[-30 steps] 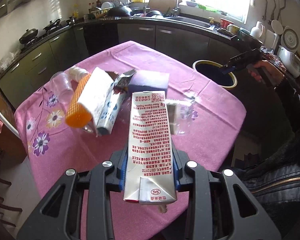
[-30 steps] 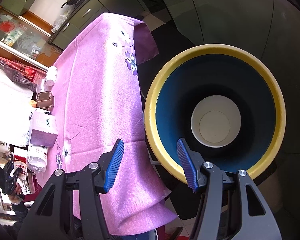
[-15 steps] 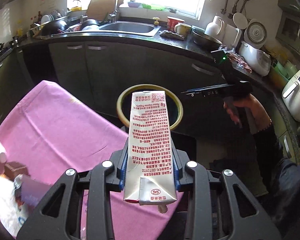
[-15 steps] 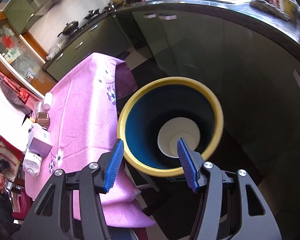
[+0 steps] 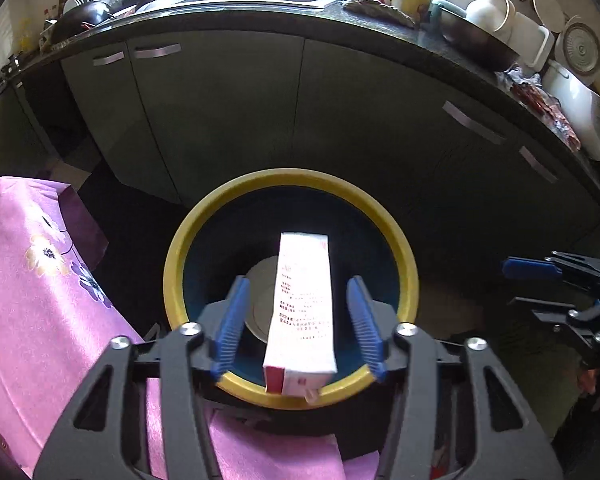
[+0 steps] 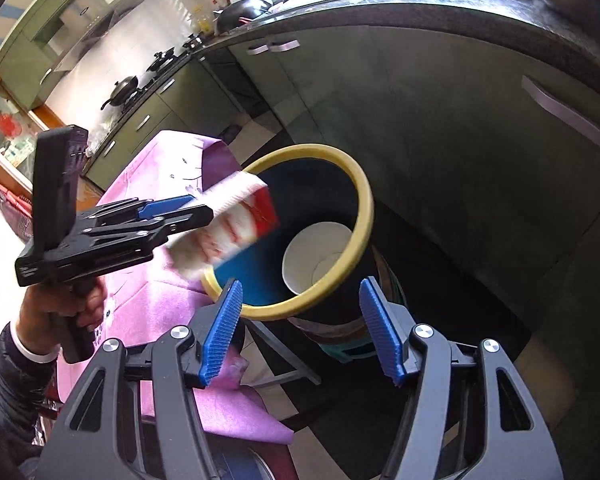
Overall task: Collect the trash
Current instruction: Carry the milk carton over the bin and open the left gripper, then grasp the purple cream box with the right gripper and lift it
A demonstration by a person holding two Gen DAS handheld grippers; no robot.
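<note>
The step in hand is the release of the carton [image 5: 305,312] into the bin [image 5: 204,236]. The left gripper [image 5: 300,320] is positioned over the bin mouth with its jaws opening; the blue pads [image 5: 232,320] stand clear of the carton on both sides, so the carton is between them but no longer clamped. For a clean drop, keep the gripper centred over the opening and pointed downward until the carton clears the yellow rim, then withdraw upward rather than sideways; a sideways pull could, in judgement, catch the carton's near end, which lies above the rim edge. The right gripper [image 6: 300,328] hangs beside the bin, its jaws opening with nothing between them; keep it clear of the drop path. The carton is a tall, flattened drink pack, white with red print and a red band at one end, appearing blurred in the right wrist view. A white paper cup [image 6: 316,256] already lies on the bin floor. The pink flowered tablecloth [image 5: 32,288] adjoins the bin.
</note>
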